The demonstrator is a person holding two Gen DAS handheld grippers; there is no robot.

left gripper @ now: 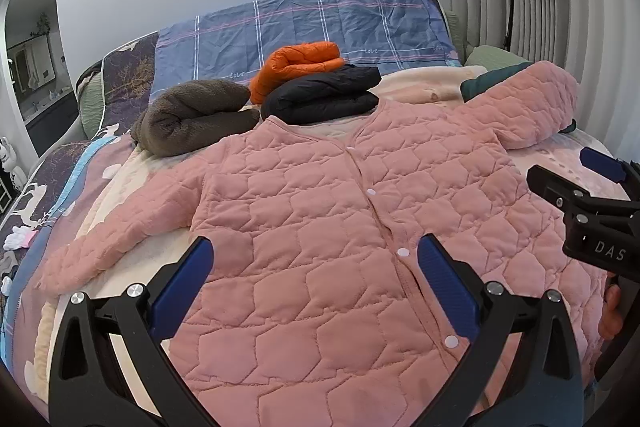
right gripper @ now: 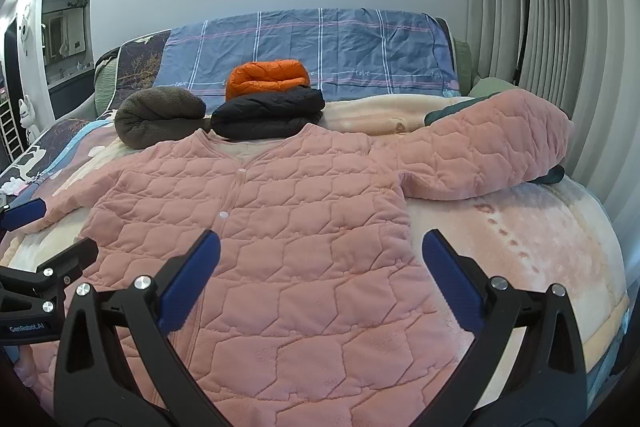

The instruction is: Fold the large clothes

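A pink quilted jacket (left gripper: 328,219) lies spread flat, front up and buttoned with white snaps, on the bed; it also shows in the right wrist view (right gripper: 280,227). Its one sleeve (left gripper: 532,107) stretches to the right over a dark green cloth, the other sleeve (left gripper: 104,247) to the left. My left gripper (left gripper: 316,267) is open and empty above the jacket's lower left half. My right gripper (right gripper: 320,259) is open and empty above the jacket's lower right side. Each gripper shows at the edge of the other's view.
Three folded garments sit behind the collar: brown fleece (left gripper: 192,119), black puffer (left gripper: 324,95) and orange puffer (left gripper: 296,67). A blue plaid cover (left gripper: 304,27) drapes the headboard. A pale blanket (right gripper: 520,247) covers the bed. A floor lamp (right gripper: 524,7) stands by the curtains at right.
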